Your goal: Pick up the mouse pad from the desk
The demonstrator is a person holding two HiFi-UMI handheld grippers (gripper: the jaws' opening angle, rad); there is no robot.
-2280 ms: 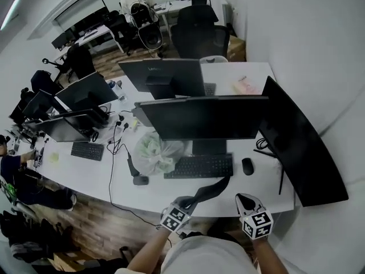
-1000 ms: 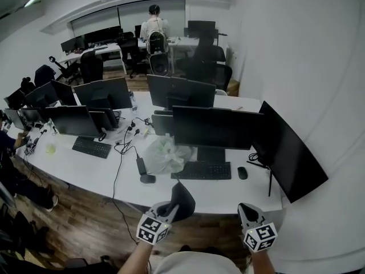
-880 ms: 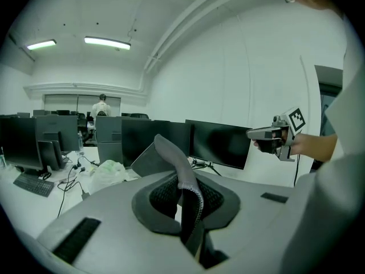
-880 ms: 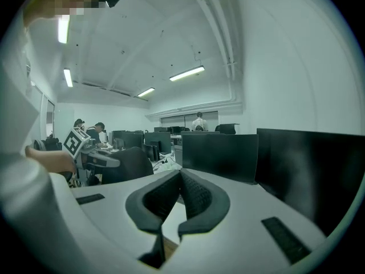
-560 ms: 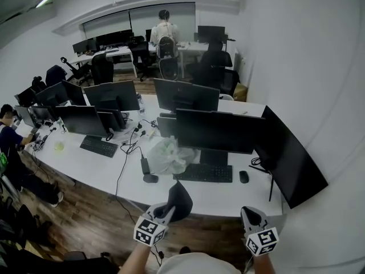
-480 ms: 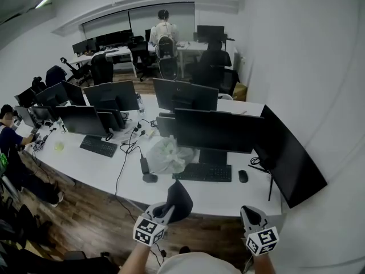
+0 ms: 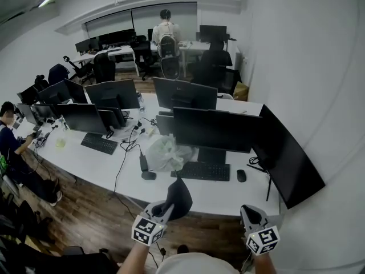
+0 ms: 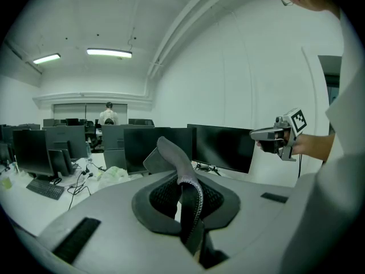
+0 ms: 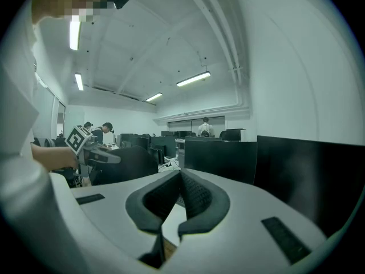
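Note:
The black mouse pad [image 7: 179, 197] is off the white desk [image 7: 228, 194], curled and standing up from my left gripper [image 7: 165, 210], which is shut on its lower edge. In the left gripper view the mouse pad [image 8: 181, 173] runs upward between the pads of the left gripper [image 8: 185, 197], with its free end bent to the left. My right gripper [image 7: 246, 212] hovers in front of the desk's near edge, to the right of the pad and apart from it. The right gripper view shows the right gripper [image 9: 179, 194] with its pads meeting at the tips and nothing between them.
On the desk behind the pad are a keyboard [image 7: 201, 171], a mouse [image 7: 241, 176], a crumpled plastic bag [image 7: 165, 152] and several monitors, including a large curved one [image 7: 288, 153] at the right. One person sits at the far left [image 7: 8, 131]; another stands at the back [image 7: 166, 29].
Earlier the pad trailed from the desk's front edge to the left gripper. Now it hangs curled and clear of the desk. Both grippers have drawn back a little from the desk.

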